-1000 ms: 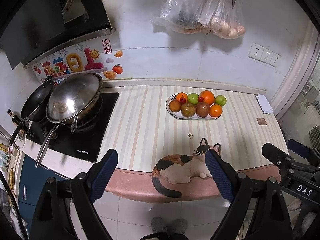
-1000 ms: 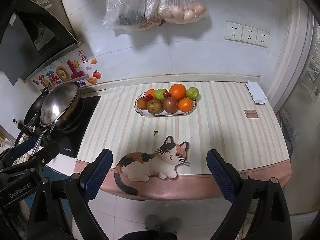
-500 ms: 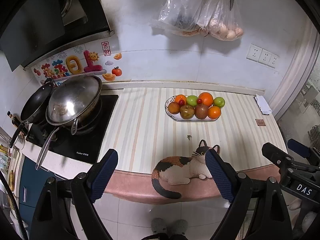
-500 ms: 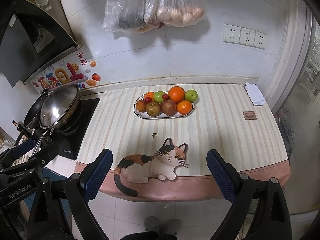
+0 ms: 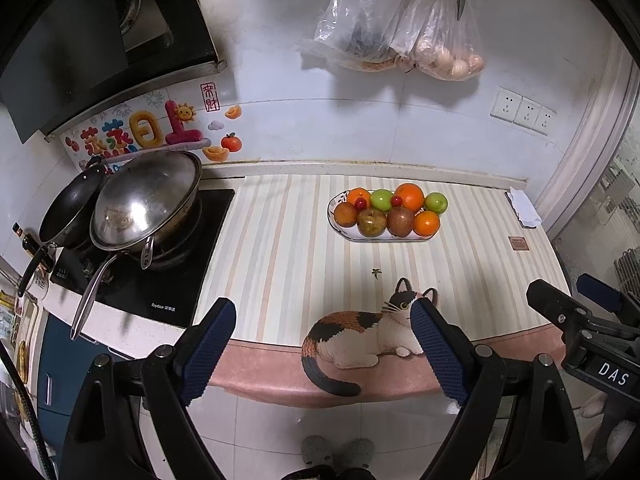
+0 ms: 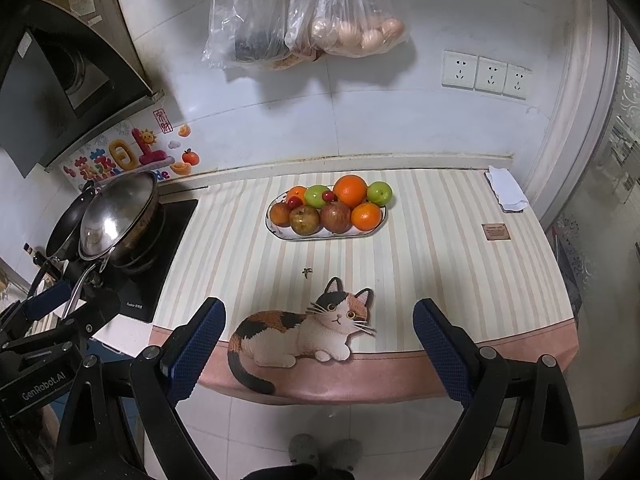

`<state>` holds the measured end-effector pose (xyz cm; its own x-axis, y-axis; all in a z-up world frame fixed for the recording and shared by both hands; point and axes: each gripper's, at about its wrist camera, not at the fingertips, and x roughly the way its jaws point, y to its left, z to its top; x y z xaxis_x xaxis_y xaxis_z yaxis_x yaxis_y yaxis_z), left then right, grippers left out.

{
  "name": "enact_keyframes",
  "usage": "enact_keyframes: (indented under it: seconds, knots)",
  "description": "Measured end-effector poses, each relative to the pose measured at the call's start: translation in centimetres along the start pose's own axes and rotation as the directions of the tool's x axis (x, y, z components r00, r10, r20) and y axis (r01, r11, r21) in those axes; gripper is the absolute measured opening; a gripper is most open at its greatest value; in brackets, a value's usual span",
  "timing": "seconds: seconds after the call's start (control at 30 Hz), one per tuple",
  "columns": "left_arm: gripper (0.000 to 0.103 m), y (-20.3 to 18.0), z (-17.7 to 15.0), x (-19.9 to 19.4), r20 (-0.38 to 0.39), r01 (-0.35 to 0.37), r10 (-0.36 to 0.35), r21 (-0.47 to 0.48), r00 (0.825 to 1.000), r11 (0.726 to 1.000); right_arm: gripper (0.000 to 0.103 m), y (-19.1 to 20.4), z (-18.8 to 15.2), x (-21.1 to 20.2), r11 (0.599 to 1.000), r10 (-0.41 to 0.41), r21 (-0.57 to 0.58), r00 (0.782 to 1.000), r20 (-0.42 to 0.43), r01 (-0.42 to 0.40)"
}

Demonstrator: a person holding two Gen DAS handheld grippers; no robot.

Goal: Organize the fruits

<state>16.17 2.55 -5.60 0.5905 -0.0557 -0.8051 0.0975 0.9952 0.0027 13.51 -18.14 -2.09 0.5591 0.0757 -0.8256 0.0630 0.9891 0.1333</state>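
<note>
An oval white plate [image 5: 335, 227] [image 6: 276, 230] piled with fruit stands at the back middle of the striped counter. On it lie oranges [image 5: 409, 196] [image 6: 350, 191], green apples [image 5: 382, 199] [image 6: 318, 195], reddish apples [image 5: 401, 222] [image 6: 335, 217] and small red cherries [image 5: 396, 200]. My left gripper [image 5: 322, 312] hangs open before the counter's front edge, nothing between its blue pads. My right gripper [image 6: 318, 310] is open too, empty, at the same front edge. Both are well short of the plate.
A cat-shaped mat [image 5: 360, 338] [image 6: 304, 330] lies at the counter's front edge. A steel wok [image 5: 146, 200] and a black pan [image 5: 70, 210] sit on the stove at left. Plastic bags [image 6: 312, 20] hang on the wall. A white cloth [image 6: 506, 190] lies far right.
</note>
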Motion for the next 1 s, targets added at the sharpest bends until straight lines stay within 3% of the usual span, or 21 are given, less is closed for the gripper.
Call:
enact_keyframes:
  seconds: [1.0]
  knots:
    - [0.089, -0.1, 0.3, -1.0, 0.019, 0.009, -0.008, -0.002, 1.0, 1.0, 0.097, 0.1, -0.2, -0.8, 1.0, -0.002, 0.012, 1.0, 0.001, 0.002]
